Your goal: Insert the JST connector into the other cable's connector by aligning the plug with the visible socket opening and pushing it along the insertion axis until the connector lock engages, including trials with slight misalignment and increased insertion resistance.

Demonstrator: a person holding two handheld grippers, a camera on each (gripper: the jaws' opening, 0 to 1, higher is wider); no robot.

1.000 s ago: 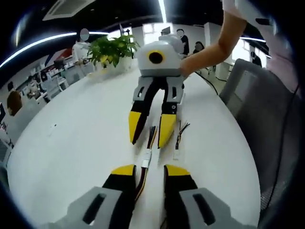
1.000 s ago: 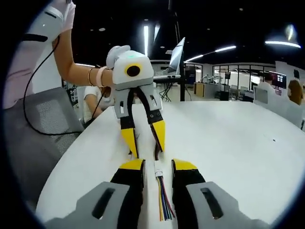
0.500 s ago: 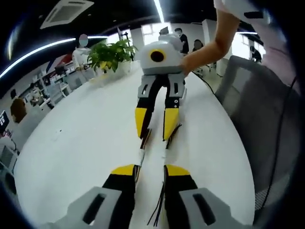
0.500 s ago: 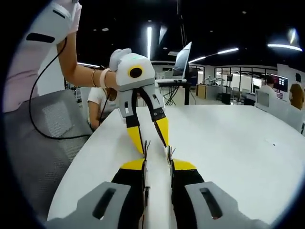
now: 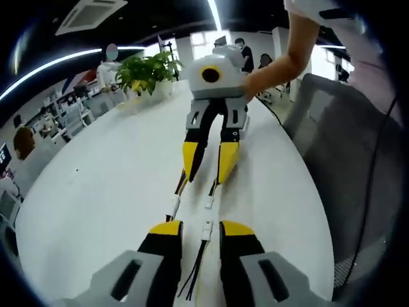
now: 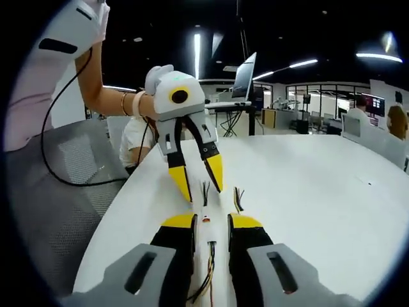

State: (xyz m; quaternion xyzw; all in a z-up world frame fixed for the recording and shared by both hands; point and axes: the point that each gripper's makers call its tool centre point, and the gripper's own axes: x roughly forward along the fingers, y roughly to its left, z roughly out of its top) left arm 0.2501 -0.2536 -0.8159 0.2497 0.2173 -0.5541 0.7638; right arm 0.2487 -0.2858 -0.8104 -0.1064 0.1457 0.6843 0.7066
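Observation:
Two short cables lie side by side on the white table. One white JST connector rests to the left. The other connector lies just ahead of my left gripper, which is open, and its wires trail back between the jaws. Facing it, the right gripper hangs open over the cables' far ends. In the right gripper view, my right gripper is open around a connector and its wires. Loose wire ends lie near the open left gripper. Neither cable is gripped.
A person's arm holds the far gripper. A grey chair stands by the table's edge. A potted plant sits at the far end. In the right gripper view a laptop on a stand rises behind the table.
Both hands have shifted, so both views have moved. The cables now show as two parallel lines between the grippers, and the right-hand cable's wires run between my left jaws.

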